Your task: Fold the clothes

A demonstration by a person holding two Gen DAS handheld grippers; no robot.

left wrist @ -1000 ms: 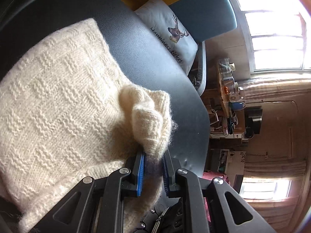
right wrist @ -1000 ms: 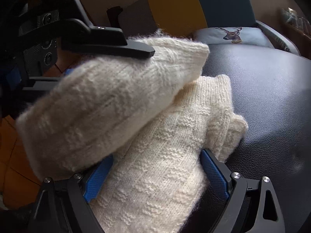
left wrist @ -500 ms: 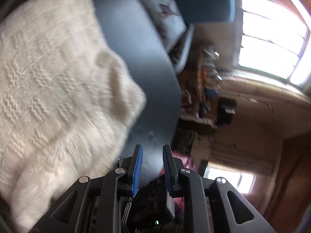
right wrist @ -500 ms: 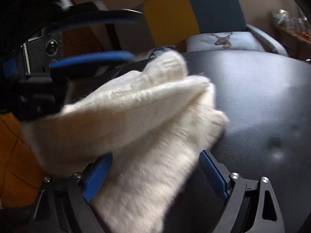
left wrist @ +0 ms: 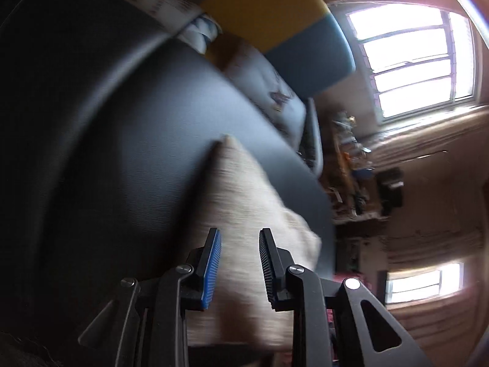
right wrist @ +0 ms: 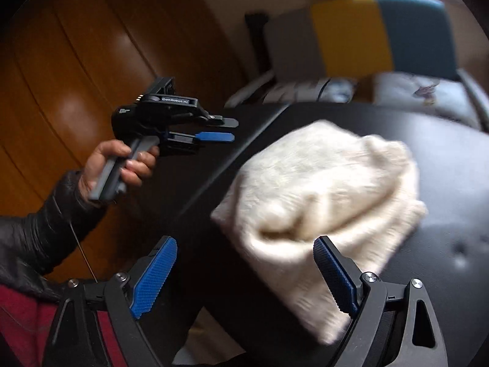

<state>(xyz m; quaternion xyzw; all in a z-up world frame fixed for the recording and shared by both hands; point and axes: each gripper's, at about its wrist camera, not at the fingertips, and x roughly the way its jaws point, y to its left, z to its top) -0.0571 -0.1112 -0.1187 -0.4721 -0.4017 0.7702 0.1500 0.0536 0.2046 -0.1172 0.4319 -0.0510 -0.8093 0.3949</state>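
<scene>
A cream knitted sweater [right wrist: 330, 180] lies in a folded bundle on the black table [right wrist: 443, 159], near its front left edge. My right gripper [right wrist: 244, 241] is wide open just in front of the bundle, with its right finger over the bundle's near edge and nothing held. A person's hand [right wrist: 122, 162] holds my left gripper [right wrist: 229, 128] to the left of the sweater, off the table edge. In the blurred left wrist view, the left gripper [left wrist: 238, 232] is open with an empty gap, and the sweater [left wrist: 241, 189] lies beyond it on the table [left wrist: 122, 153].
A chair with a yellow and blue back [right wrist: 366, 36] stands behind the table, with a deer-print cushion [right wrist: 421, 91] on its seat. Brown wooden panelling [right wrist: 76, 61] fills the left. A cluttered shelf [left wrist: 351, 177] and a bright window [left wrist: 412, 61] are on the right.
My left gripper has let go of the sweater's corner and drawn away to the left. My right gripper has pulled back from the sweater, which now lies folded on the table.
</scene>
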